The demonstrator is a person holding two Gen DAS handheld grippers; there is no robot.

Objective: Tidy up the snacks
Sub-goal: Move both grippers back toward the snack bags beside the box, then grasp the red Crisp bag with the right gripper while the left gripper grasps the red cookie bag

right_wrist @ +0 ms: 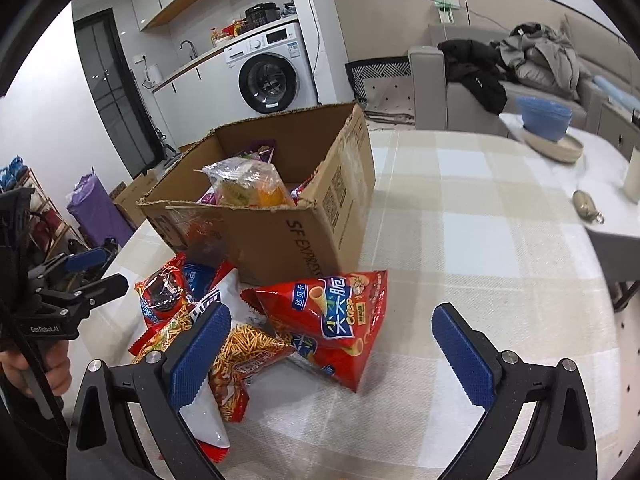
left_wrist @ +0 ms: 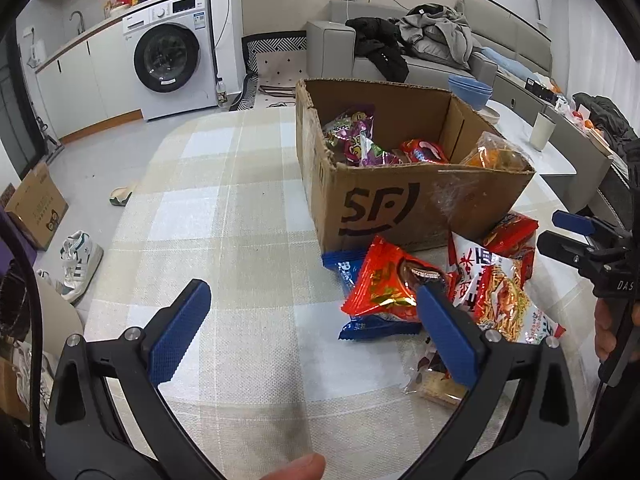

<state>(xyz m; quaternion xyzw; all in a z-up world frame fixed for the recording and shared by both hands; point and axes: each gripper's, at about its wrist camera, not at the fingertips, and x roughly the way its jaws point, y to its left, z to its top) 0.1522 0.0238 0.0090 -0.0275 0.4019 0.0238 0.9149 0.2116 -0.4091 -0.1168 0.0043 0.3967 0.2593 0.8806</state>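
Left gripper: my left gripper [left_wrist: 312, 320] is wide open, and its 2 blue fingers [left_wrist: 180, 330] hold nothing. Bare checked cloth lies between them.
Red snack bag: the shiny red and gold snack bag [left_wrist: 380, 292] lies just past my left gripper's right finger. The fingertip is right at its edge, but I cannot tell if it touches.
Blue packet: a flat blue packet [left_wrist: 360, 330] lies under that red bag.
Right gripper: my right gripper [right_wrist: 330, 346] is wide open too, and it holds nothing.
Cone snack bag: the red bag with cone snacks on it [right_wrist: 332, 320] lies between my right fingers, nearer the left one.
Noodle bag: the white and red bag of crispy noodle sticks [right_wrist: 236, 360] lies by my right gripper's left finger and goes under it.
Box: the brown cardboard box with black letters [left_wrist: 400, 208] stands open just behind the snack pile. It has purple, red and orange snack bags [left_wrist: 360, 136] inside.
Table: the table with the beige and white checked cloth [left_wrist: 224, 216] holds the box and all the loose snacks.
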